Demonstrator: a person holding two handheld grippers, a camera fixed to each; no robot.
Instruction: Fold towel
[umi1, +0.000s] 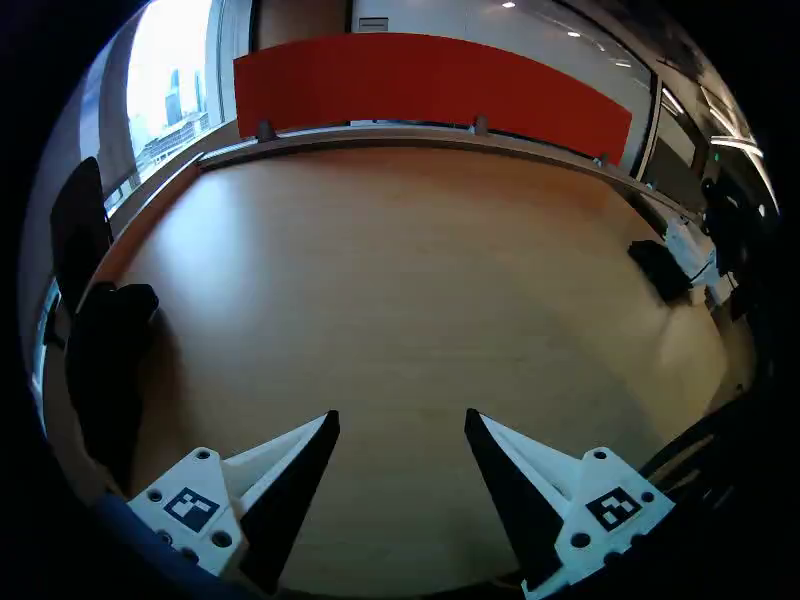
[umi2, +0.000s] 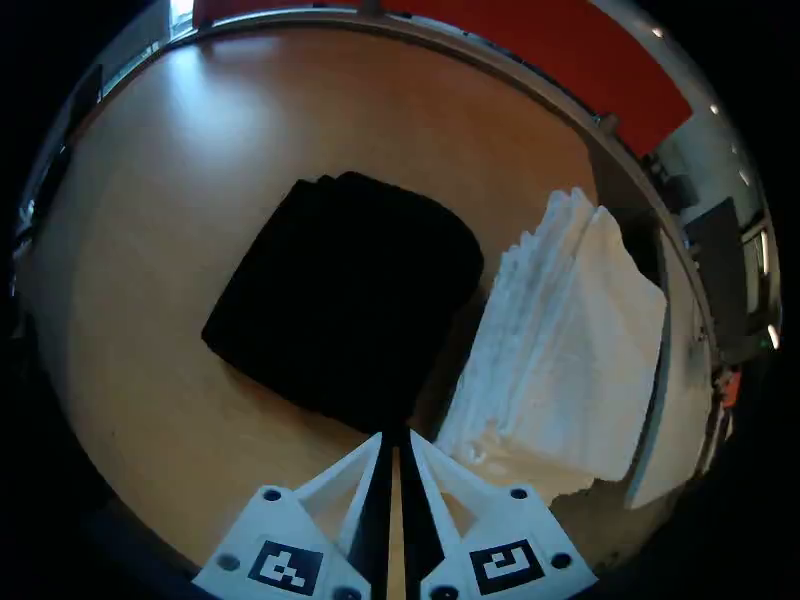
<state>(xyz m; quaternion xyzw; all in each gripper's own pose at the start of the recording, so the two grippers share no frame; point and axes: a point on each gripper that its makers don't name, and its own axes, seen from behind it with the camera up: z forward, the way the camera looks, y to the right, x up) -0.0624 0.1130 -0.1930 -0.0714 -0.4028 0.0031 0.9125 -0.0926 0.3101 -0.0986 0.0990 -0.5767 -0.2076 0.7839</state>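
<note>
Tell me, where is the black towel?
In the right gripper view, the black towel lies mid-picture on the wooden table, left of the white cloth stack.

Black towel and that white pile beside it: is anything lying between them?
Nothing lies there. In the right gripper view, a narrow, shadowed strip of bare wooden table separates the black towel from the white stack of towels.

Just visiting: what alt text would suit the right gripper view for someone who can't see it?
A folded black towel lies on a wooden table, a stack of white towels to its right in the picture. At the bottom, the right tool points at them, its two fingers nearly together, holding nothing.
</note>
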